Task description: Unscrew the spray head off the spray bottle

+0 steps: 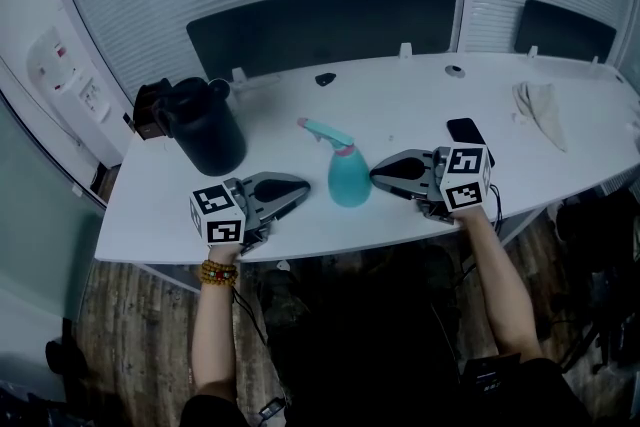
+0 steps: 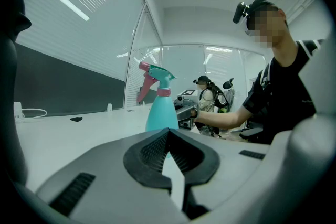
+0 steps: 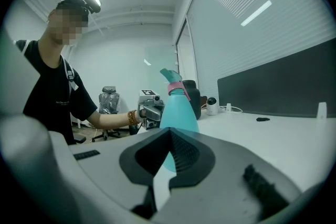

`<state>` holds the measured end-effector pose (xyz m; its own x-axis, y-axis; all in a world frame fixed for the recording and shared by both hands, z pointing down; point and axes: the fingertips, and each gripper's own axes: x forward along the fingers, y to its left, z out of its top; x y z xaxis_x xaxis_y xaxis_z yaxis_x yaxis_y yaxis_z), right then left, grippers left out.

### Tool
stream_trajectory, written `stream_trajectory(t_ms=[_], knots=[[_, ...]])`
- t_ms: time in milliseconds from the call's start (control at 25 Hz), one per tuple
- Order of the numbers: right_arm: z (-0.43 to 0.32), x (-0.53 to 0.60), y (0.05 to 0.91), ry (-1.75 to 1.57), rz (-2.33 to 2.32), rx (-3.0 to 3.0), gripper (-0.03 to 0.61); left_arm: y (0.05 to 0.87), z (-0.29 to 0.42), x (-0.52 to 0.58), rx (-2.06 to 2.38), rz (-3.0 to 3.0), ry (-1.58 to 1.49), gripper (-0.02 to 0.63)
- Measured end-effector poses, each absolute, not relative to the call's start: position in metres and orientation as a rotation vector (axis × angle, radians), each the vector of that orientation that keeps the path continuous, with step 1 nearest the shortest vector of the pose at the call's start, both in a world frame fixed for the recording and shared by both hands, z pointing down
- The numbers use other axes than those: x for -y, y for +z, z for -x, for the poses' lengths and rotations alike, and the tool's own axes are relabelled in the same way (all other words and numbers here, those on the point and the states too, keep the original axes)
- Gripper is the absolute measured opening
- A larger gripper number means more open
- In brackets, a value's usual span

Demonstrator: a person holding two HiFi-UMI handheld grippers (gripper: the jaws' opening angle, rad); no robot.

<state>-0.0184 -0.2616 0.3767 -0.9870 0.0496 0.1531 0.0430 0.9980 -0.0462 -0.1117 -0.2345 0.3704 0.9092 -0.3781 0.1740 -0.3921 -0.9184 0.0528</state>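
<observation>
one teal spray bottle (image 1: 349, 179) stands upright, pink-collared spray head (image 1: 327, 134) attached.

My left gripper (image 1: 303, 188) and right gripper (image 1: 377, 174) are grey shells with black ribbed pads (image 2: 152, 149), each carrying a white cube (image 1: 218, 215) printed with black square markers. I also see an amber beaded bracelet (image 1: 217, 273), a black short-sleeved T-shirt (image 2: 286, 92) and a small black head camera (image 2: 240, 10).

Wht table (image 1: 400, 105) w/ spray bottle (image 1: 347, 177), jug (image 1: 207, 127), phone (image 1: 465, 130) (cloth (image 1: 540, 110))
</observation>
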Motion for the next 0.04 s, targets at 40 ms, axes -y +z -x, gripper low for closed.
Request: stream_trajectory(t_ms=[40], knots=[[0.0184,0.2618,0.3765,0.064,0.07,2.985,0.001,0.3703,0.1117,0.2346,0.604,-2.984,0.245,0.005]])
